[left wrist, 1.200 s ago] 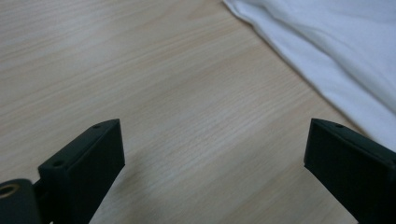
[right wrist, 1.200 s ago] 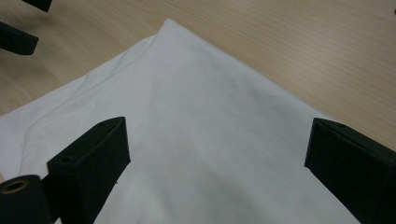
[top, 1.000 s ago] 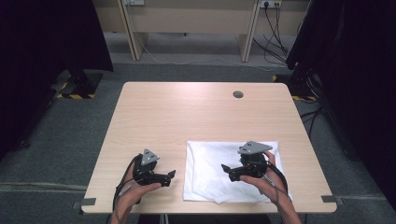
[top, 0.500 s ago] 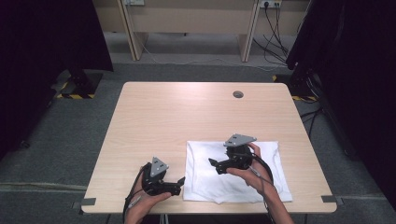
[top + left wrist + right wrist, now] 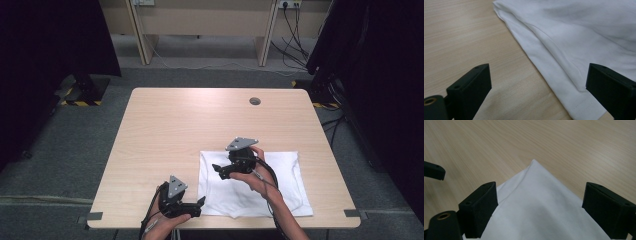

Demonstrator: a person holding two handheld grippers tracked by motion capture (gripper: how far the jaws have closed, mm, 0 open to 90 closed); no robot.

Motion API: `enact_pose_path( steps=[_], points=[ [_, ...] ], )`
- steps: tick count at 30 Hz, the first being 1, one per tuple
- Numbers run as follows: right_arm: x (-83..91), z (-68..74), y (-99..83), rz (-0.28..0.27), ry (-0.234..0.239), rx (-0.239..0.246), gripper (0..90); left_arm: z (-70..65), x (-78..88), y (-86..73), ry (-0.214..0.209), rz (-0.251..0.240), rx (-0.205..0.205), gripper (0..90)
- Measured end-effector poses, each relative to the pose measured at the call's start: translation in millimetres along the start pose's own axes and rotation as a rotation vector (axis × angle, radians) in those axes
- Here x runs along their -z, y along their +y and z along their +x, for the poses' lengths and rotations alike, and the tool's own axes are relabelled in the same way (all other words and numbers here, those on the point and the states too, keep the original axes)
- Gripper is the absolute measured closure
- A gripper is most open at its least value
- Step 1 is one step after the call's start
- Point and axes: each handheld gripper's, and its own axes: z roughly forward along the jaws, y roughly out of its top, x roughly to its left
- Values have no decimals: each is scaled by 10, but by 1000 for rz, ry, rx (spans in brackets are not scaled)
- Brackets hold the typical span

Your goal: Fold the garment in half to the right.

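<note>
A white folded cloth point(image 5: 280, 185) lies flat at the table's front right. My left gripper point(image 5: 201, 201) sits low by the cloth's near left corner. In the left gripper view its jaws stand open point(image 5: 539, 75), with the hemmed cloth edge point(image 5: 574, 32) running between them on the wood. My right gripper point(image 5: 216, 169) hovers over the cloth's far left part, pointing left. In the right gripper view a cloth corner point(image 5: 541, 215) lies between its wide jaws point(image 5: 540, 195). Those jaws have just been closing a little, and the pads do not press on the cloth.
The light wooden table point(image 5: 190, 125) has a round cable hole point(image 5: 255, 101) at the back right and grey tape point(image 5: 90, 216) at its front corners. Desk legs and cables point(image 5: 295, 20) stand on the floor behind, with dark curtains at both sides.
The left gripper has moved right, toward the cloth's near left corner. The right gripper has slid left across the cloth to its far left corner.
</note>
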Motion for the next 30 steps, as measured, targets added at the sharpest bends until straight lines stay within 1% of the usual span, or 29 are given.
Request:
enact_pose_path(
  steps=[4,7,11,15,16,20,23,26,30],
  points=[
    [-79,9,53,9,5,3,133,-57,-23,12,-6,-1,0,54],
    [-143,27,97,15,11,11,143,-100,-58,2,0,12,-4,56],
    [-252,50,154,31,21,21,166,-145,-100,-19,-4,20,-4,60],
    [-372,65,192,46,29,25,187,-182,-129,-14,-11,20,8,67],
    [-399,70,198,49,33,26,190,-187,-136,-10,-7,21,10,68],
    [-484,77,223,59,34,20,197,-199,-162,6,-5,19,35,75],
    [-545,98,251,66,36,20,202,-233,-182,18,-9,24,36,74],
    [-608,108,292,72,36,22,214,-269,-195,34,-14,23,46,73],
    [-707,103,329,81,36,18,234,-298,-234,43,-2,41,48,80]
  ],
)
